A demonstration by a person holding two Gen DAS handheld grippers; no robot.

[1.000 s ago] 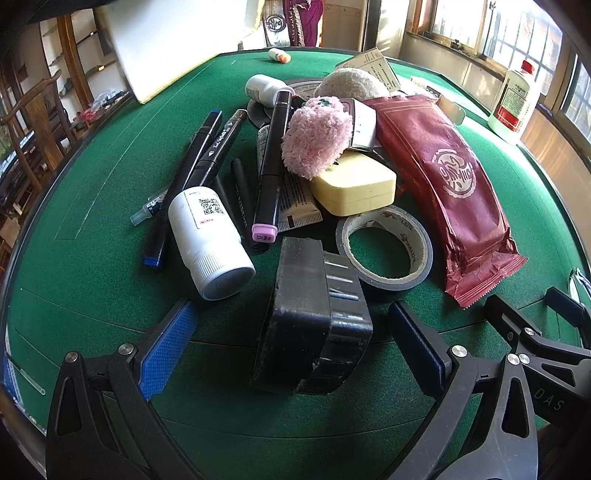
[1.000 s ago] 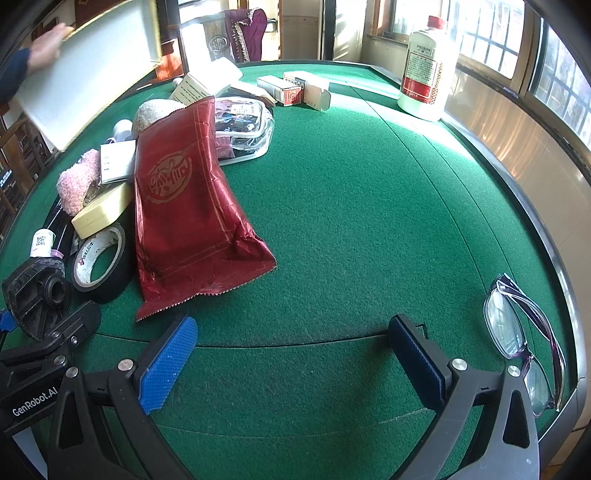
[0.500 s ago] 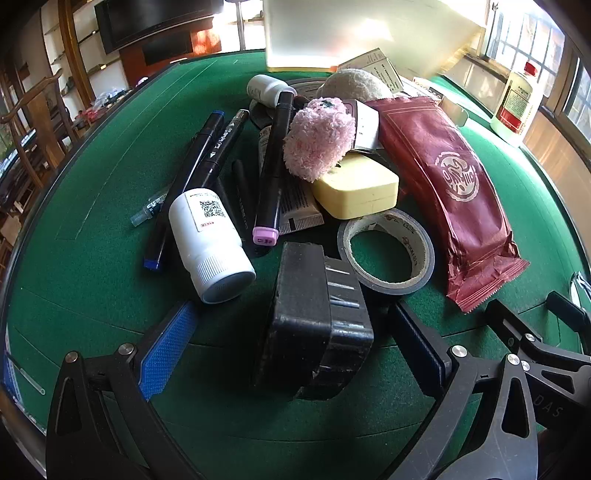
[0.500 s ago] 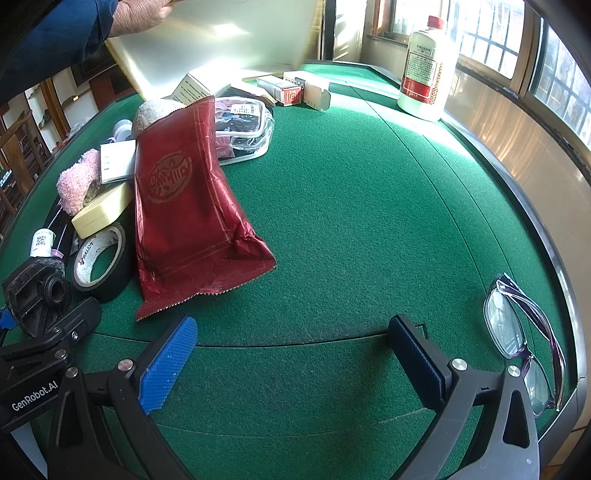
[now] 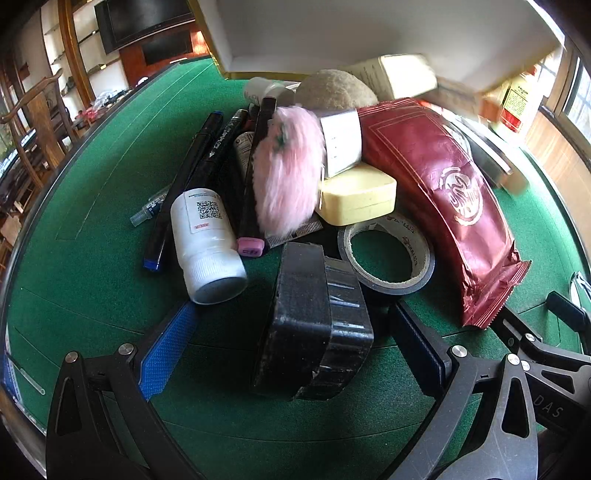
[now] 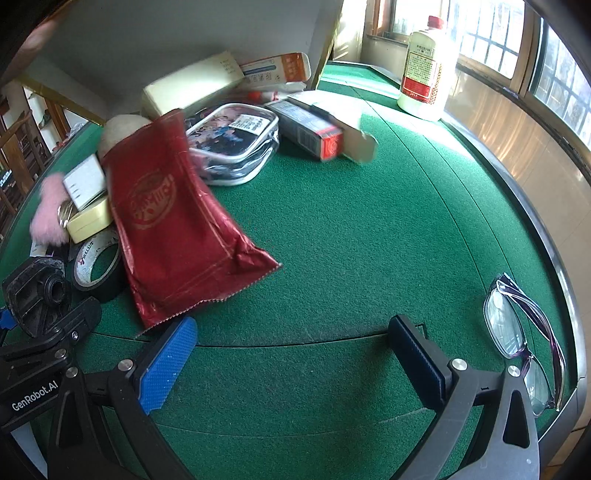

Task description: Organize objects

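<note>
Sitting between the wide-spread fingers of the left gripper (image 5: 291, 354) is a black box (image 5: 314, 325), ready to be pinched. Just ahead lie a tape roll (image 5: 386, 258) and white bottle (image 5: 207, 243). The right gripper (image 6: 291, 362), also spread, hangs over bare green table (image 6: 351, 221), holding nothing.

Green felt table (image 5: 85, 236) with a heap of small goods. Left gripper (image 5: 291, 354), jaws spread wide, a black plastic block (image 5: 314, 325) standing between them. Beyond it: white pill bottle (image 5: 207, 243) on its side, black tape roll (image 5: 388, 254), dark red foil packet (image 5: 447, 192), yellow case (image 5: 356, 199), pink fluffy pompom (image 5: 284, 173), several black markers (image 5: 199, 166). A large white board (image 5: 332, 33) overhangs the far side.
</note>
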